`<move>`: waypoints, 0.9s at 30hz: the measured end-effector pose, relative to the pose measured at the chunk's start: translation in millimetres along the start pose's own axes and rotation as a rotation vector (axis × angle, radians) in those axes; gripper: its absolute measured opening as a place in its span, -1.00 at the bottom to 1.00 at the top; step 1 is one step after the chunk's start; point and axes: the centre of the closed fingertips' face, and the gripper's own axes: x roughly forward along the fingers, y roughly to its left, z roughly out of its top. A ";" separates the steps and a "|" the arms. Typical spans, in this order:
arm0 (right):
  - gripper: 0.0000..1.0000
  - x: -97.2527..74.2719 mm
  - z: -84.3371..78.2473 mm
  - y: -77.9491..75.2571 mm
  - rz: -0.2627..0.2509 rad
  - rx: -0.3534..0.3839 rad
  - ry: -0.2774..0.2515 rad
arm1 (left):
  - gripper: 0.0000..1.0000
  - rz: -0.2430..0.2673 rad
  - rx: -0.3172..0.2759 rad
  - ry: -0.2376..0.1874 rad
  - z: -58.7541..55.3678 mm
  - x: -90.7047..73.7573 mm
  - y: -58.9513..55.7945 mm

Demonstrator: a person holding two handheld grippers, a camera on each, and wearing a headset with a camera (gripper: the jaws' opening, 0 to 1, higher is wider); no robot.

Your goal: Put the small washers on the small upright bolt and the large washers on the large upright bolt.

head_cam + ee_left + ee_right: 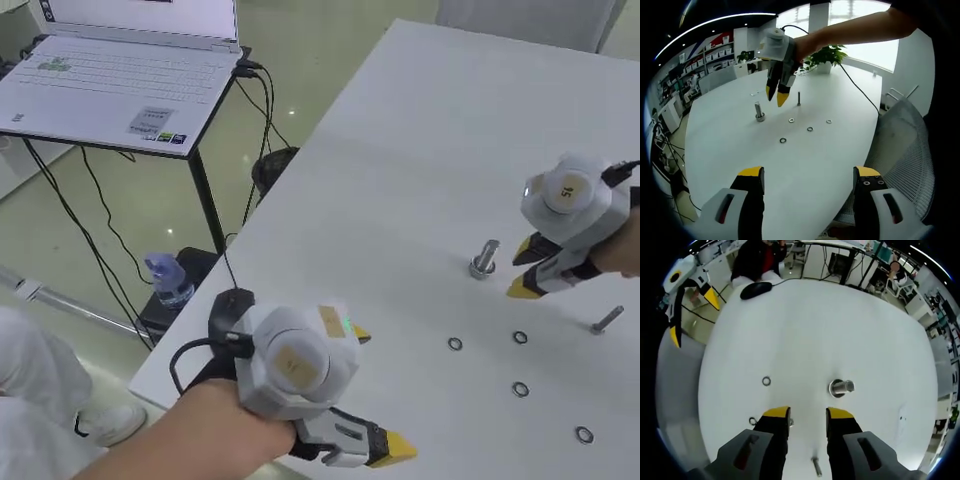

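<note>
The large upright bolt [485,258] [759,111] [841,387] stands on the white table [420,150], with the thin small bolt [607,320] [799,98] [816,466] to its right. Several washers [521,389] [810,129] lie flat in front of the bolts; one washer [766,381] lies left of the large bolt in the right gripper view. My right gripper [522,270] [777,95] [808,413] hovers open just beside the large bolt, holding nothing. My left gripper [378,390] [810,172] [694,319] is wide open and empty near the table's front edge.
A laptop [120,80] sits on a side stand left of the table, with cables hanging below and a water bottle [170,280] on the floor. A mesh chair [905,150] stands beside the table. A potted plant [825,55] is at the far end.
</note>
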 end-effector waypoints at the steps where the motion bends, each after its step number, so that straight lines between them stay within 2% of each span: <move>1: -0.41 0.2 -2.5 4.0 0.002 0.008 -0.003 | 0.43 0.000 -0.001 -0.001 0.1 0.0 -0.1; 11: -0.41 7.9 -23.0 24.7 0.021 0.058 -0.003 | 0.43 -0.005 0.006 0.004 0.1 0.4 -1.0; 21: -0.43 19.8 -37.7 25.5 0.020 0.095 0.004 | 0.47 -0.005 0.004 0.001 0.8 1.3 2.2; 27: -0.43 30.6 -43.6 27.9 0.024 0.107 0.010 | 0.55 -0.004 -0.003 -0.016 2.3 2.2 2.5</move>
